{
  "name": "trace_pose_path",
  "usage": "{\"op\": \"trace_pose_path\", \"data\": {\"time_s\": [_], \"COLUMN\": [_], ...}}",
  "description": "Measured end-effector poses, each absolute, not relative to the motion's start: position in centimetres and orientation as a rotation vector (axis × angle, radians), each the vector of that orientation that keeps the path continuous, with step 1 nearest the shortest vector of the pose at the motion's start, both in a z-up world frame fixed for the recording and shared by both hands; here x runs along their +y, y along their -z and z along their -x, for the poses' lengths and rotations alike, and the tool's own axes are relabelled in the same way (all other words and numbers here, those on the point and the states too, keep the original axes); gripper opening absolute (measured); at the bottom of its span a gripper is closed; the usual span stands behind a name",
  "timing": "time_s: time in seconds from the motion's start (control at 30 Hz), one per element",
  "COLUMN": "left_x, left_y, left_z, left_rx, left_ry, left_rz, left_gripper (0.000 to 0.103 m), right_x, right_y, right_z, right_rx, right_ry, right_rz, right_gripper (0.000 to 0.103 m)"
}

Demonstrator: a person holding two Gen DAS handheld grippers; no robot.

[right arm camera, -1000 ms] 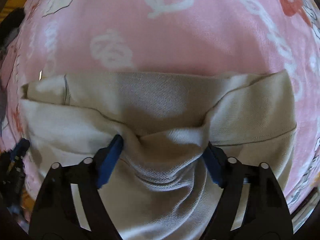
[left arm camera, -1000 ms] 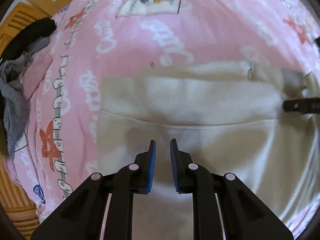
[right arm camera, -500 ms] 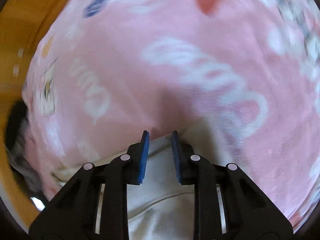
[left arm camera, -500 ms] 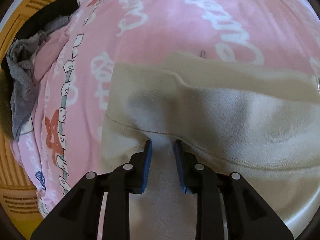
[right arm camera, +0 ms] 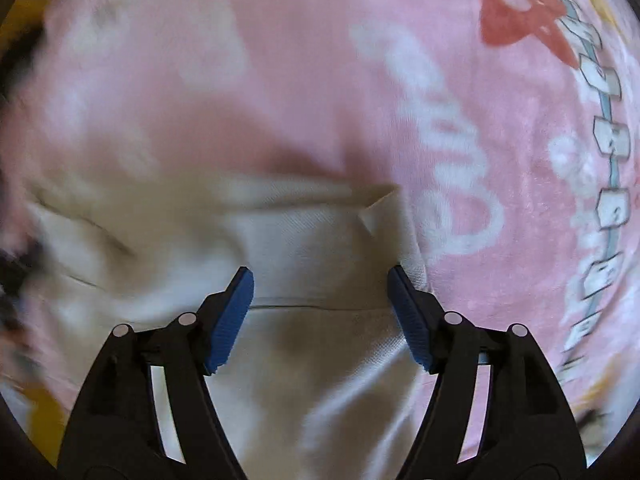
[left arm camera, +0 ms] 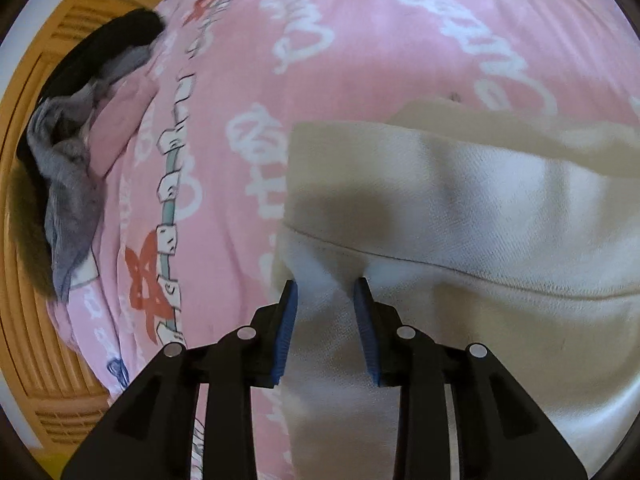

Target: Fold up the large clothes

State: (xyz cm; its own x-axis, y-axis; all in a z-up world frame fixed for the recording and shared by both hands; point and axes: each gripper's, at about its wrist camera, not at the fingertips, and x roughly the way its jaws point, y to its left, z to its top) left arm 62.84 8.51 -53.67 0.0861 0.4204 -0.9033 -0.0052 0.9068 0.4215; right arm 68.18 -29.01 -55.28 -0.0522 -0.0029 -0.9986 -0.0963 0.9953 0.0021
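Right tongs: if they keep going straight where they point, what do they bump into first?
Probably the beige garment, lying right under the opening right tongs on the pink blanket. How near is unclear.

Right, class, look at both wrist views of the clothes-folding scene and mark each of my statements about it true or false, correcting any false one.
1. The garment being folded is beige. True: the beige garment lies folded over itself.
2. It lies on a plain blue sheet. False: it lies on a pink blanket printed with white lettering and red stars.
3. A pile of dark and grey clothes sits at the blanket's left edge in the left wrist view. True.
4. The right gripper is clamped tight on a fold. False: its jaws are opening, standing wide over the garment, pads not pressing it.
5. The left gripper has beige fabric between its blue pads. True: a ridge of cloth rises between them as the jaws open.
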Motion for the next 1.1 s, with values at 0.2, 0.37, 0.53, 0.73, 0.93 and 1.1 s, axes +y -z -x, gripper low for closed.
{"op": "trace_pose_path", "data": {"time_s": [0.2,0.37,0.53,0.73,0.93,1.1], "left_x": [7.3,8.5,9.9,8.5,3.4,-0.9], "left_y": [57.9,57.5,53.6,45.6,39.4,41.2], "left_z": [-64.7,-65.2,-63.7,-60.1,-56.5,-54.6], "left_rx": [1.506,1.523,1.485,1.371,1.301,1.414], "left_ry": [-0.409,-0.467,-0.386,-0.237,-0.076,0.028], "left_rz": [-0.481,-0.357,-0.234,-0.111,0.056,0.35], "left_gripper": [0.033,0.032,0.018,0.018,0.018,0.018], "right_x": [-29.4,-29.6,-33.5,-40.0,-41.8,-40.6], "right_y": [57.5,58.2,53.3,47.5,45.7,50.1], "right_z": [-68.4,-69.0,-66.3,-55.9,-42.9,-36.8], "right_rx": [1.542,1.488,1.367,1.276,1.244,1.203], "right_ry": [0.04,0.109,0.048,-0.022,0.028,0.087], "right_rz": [0.071,-0.007,-0.142,-0.425,-0.724,-1.072], "right_gripper": [0.067,0.067,0.067,0.072,0.077,0.077]}}
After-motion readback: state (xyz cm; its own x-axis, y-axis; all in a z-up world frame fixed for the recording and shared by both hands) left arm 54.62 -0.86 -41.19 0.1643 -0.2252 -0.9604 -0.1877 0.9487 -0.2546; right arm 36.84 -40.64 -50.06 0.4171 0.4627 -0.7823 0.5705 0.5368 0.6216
